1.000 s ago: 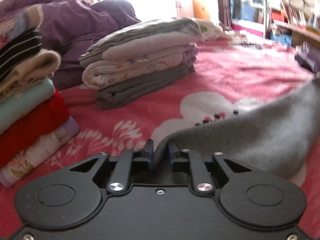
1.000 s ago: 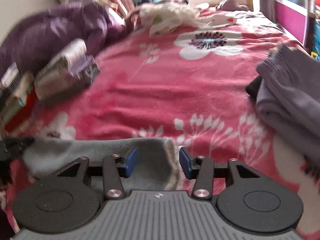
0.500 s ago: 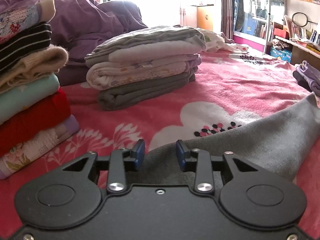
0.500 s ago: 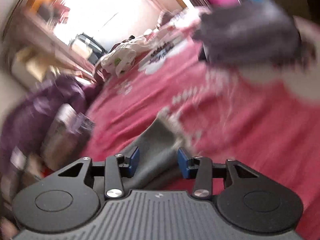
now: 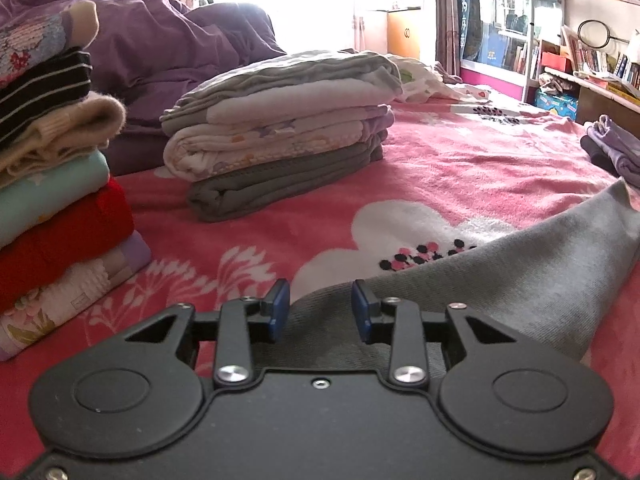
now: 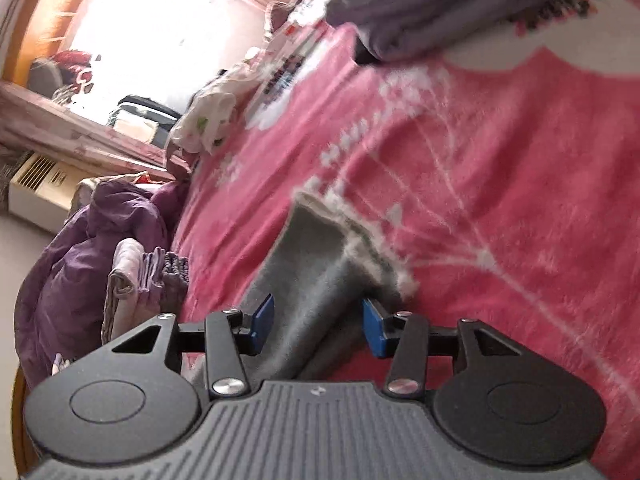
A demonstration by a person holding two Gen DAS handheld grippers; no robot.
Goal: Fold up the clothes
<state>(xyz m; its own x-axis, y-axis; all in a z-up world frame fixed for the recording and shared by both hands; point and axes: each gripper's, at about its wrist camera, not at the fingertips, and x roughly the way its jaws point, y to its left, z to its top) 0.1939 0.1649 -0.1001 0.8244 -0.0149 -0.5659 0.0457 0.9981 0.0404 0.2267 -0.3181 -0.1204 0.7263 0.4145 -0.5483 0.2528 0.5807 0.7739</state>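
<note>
Left wrist: folded stacks (image 5: 280,132) beyond sock (image 5: 520,280).

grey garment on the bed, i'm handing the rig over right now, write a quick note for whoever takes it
Left gripper: fingers apart, the grey garment lies between them, pads not pressing on it.
Right gripper: view rolled and blurred, fingers apart over the garment's other end, no grip.
Garment: spread on the pink floral blanket, not folded.
Done: a folded stack at mid bed and a taller folded stack at the left.
Left: regrasp both ends, fold the grey garment, probably add it to a stack. A purple garment at the right edge may also need folding.
</note>
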